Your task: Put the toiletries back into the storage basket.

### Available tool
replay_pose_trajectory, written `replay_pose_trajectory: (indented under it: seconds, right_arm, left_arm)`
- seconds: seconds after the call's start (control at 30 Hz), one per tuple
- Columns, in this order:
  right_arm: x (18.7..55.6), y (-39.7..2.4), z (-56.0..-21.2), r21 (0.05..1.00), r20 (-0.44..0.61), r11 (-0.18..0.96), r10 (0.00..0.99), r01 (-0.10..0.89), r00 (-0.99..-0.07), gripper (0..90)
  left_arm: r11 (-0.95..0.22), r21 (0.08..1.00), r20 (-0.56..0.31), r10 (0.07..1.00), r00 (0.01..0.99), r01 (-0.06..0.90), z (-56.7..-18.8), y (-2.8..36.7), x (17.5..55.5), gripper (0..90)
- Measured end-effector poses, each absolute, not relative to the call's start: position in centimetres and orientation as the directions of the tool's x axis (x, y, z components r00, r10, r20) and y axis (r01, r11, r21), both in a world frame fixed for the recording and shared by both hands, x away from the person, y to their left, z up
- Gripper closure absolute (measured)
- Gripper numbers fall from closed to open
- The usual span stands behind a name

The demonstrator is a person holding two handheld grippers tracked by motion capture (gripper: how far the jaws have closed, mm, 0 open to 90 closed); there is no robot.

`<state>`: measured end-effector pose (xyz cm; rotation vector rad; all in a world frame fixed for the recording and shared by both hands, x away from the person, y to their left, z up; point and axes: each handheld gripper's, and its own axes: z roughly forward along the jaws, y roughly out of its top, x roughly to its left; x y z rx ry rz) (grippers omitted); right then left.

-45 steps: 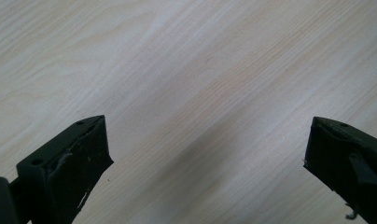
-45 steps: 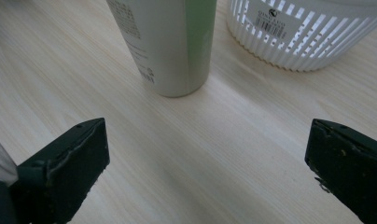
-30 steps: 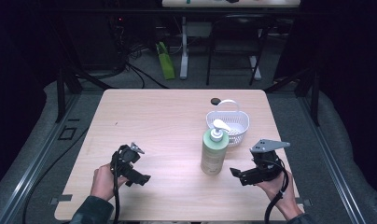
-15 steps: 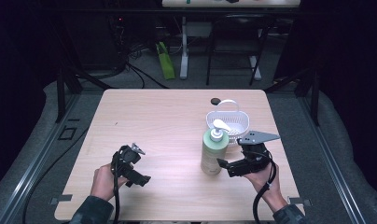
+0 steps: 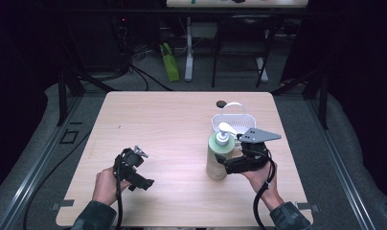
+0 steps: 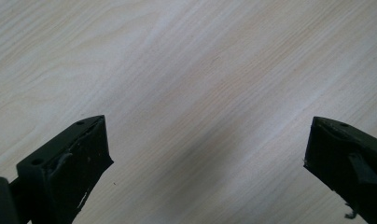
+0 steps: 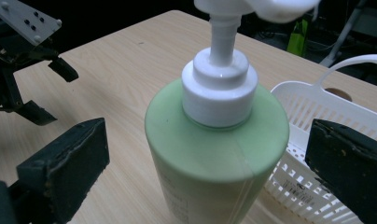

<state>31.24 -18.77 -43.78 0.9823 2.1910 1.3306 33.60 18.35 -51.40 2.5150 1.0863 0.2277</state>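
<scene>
Right gripper [image 5: 228, 165] now astride green bottle [image 5: 218, 158], beside basket [image 5: 232, 120].

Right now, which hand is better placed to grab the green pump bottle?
Right. The right gripper sits open at the green pump bottle, which stands between its fingers. The left gripper hangs open over bare table, well apart.

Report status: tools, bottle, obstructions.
Right tool open, jaws either side of green pump bottle. Left tool open over bare table. White basket close behind the bottle.
</scene>
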Motion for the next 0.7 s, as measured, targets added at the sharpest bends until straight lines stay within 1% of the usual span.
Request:
replay_pose_trajectory:
  seconds: [0.23,0.3,0.33,0.4,0.43,0.47,0.5,0.57,0.6,0.63,0.67,0.7]
  right_arm:
    - [31.42,-18.33,-43.67,0.898,0.017,0.277,0.754,0.342,-0.657,0.0]
    - [31.42,-18.26,-43.64,0.902,0.01,0.278,0.753,0.331,-0.658,1.8]
    - [31.38,-18.22,-43.57,0.913,0.017,0.256,0.754,0.317,-0.657,7.5]
    - [31.4,-18.2,-43.53,0.916,0.023,0.247,0.755,0.317,-0.656,9.3]
    - [31.44,-18.2,-43.46,0.926,0.033,0.222,0.756,0.305,-0.653,16.0]
    - [31.45,-18.16,-43.42,0.927,0.032,0.219,0.763,0.305,-0.646,18.5]
    - [31.45,-18.16,-43.42,0.927,0.032,0.219,0.763,0.305,-0.646,18.5]
    - [31.54,-18.27,-43.35,0.934,0.042,0.194,0.773,0.299,-0.633,30.1]
    - [31.54,-18.36,-43.33,0.94,0.044,0.18,0.777,0.289,-0.627,32.1]
    - [31.6,-18.36,-43.27,0.945,0.049,0.168,0.776,0.28,-0.629,36.4]
    - [31.6,-18.36,-43.27,0.945,0.049,0.168,0.776,0.28,-0.629,36.4]
    - [31.61,-18.4,-43.26,0.952,0.051,0.154,0.774,0.266,-0.631,40.8]
  left_arm:
    - [-0.626,0.41,-0.009,0.725,0.689,0.664,-51.46,18.24,33.66,0.0]
    - [-0.627,0.41,-0.009,0.723,0.69,0.662,-51.44,18.19,33.68,0.0]
    - [-0.627,0.41,-0.008,0.724,0.69,0.663,-51.43,18.16,33.67,0.0]
    - [-0.631,0.408,-0.006,0.721,0.693,0.66,-51.41,18.11,33.64,0.0]
    - [-0.633,0.408,-0.004,0.719,0.695,0.658,-51.41,18.08,33.59,0.0]
    - [-0.633,0.408,-0.004,0.719,0.695,0.658,-51.41,18.08,33.59,0.0]
    - [-0.633,0.408,-0.007,0.719,0.695,0.658,-51.41,18.09,33.59,0.0]
    - [-0.63,0.41,-0.015,0.718,0.696,0.659,-51.45,18.12,33.65,0.0]
    - [-0.63,0.409,-0.017,0.718,0.696,0.66,-51.48,18.11,33.7,0.0]
    - [-0.63,0.408,-0.017,0.718,0.695,0.661,-51.52,18.06,33.78,0.0]
    - [-0.63,0.408,-0.017,0.718,0.695,0.661,-51.52,18.06,33.78,0.0]
    - [-0.632,0.406,-0.019,0.716,0.697,0.66,-51.59,18.02,33.86,0.0]
